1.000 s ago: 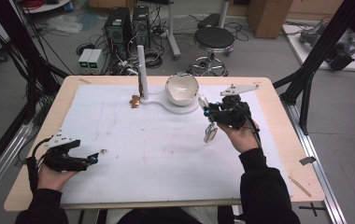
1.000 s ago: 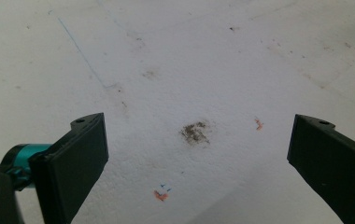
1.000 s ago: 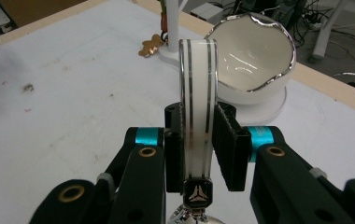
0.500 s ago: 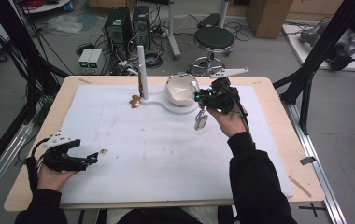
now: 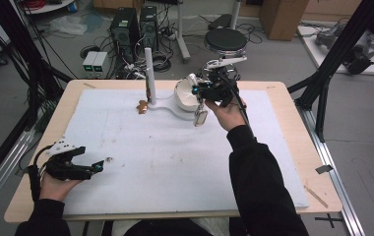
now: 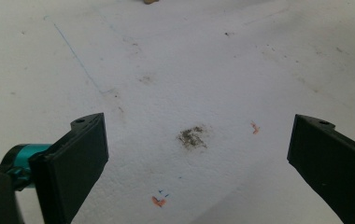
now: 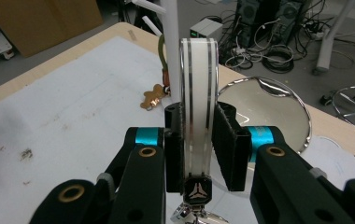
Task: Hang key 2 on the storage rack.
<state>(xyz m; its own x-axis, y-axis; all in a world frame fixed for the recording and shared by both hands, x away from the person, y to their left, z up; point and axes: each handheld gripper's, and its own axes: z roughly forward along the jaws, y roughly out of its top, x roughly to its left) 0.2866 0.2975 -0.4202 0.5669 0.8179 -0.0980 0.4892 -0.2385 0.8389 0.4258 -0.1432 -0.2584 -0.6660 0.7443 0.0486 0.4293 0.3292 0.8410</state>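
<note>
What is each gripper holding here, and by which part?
The right gripper clamps a white strap loop across its flat sides near the lower end, where a metal clasp hangs. The left gripper holds nothing; its jaws stand open over the mat.

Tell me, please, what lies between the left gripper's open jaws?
In the left gripper view, just bare white mat with a dark smudge; nothing is held.
</note>
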